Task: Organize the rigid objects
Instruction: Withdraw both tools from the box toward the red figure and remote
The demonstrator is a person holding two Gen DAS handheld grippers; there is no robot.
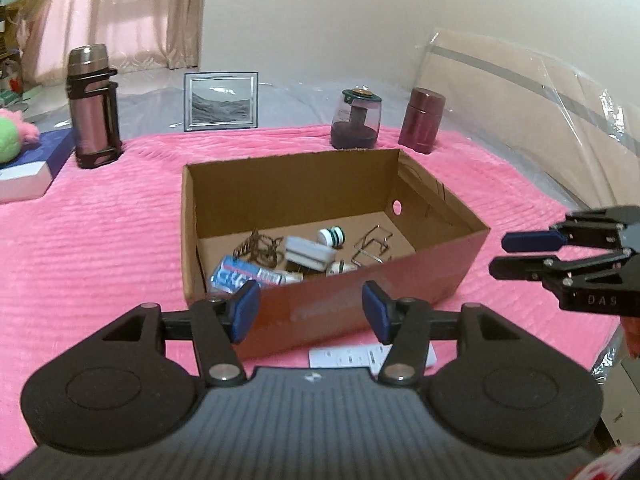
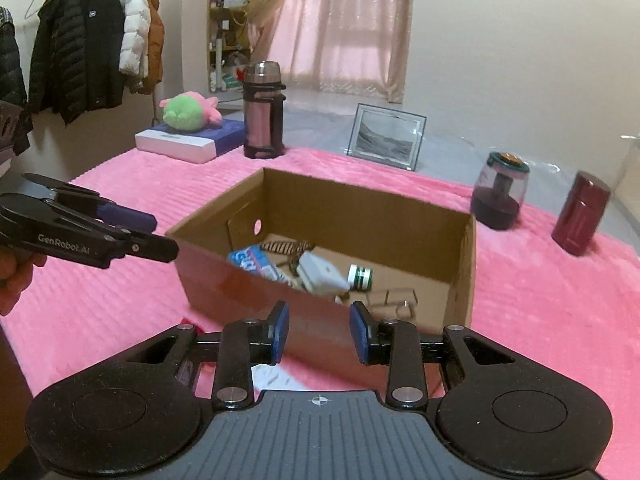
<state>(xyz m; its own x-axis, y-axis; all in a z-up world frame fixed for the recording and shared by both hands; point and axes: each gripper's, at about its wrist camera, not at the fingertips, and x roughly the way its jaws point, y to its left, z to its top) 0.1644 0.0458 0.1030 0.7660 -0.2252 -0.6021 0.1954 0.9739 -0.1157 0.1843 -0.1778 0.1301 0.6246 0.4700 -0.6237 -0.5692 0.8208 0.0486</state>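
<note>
A cardboard box (image 1: 320, 216) sits on the blanket (image 1: 100, 240) with small items inside; a flask (image 1: 93, 106) stands behind-left, two jars (image 1: 356, 120) behind-right.

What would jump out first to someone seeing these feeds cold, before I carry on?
The open cardboard box in the middle of the pink blanket, with small items piled on its floor. Behind it stand a tall flask at the left, a picture frame in the centre, and two dark jars at the right. Both grippers, left and right, hover empty in front of the box.

one box (image 1: 360, 300), two flasks (image 1: 94, 108), one frame (image 1: 221, 101)
</note>
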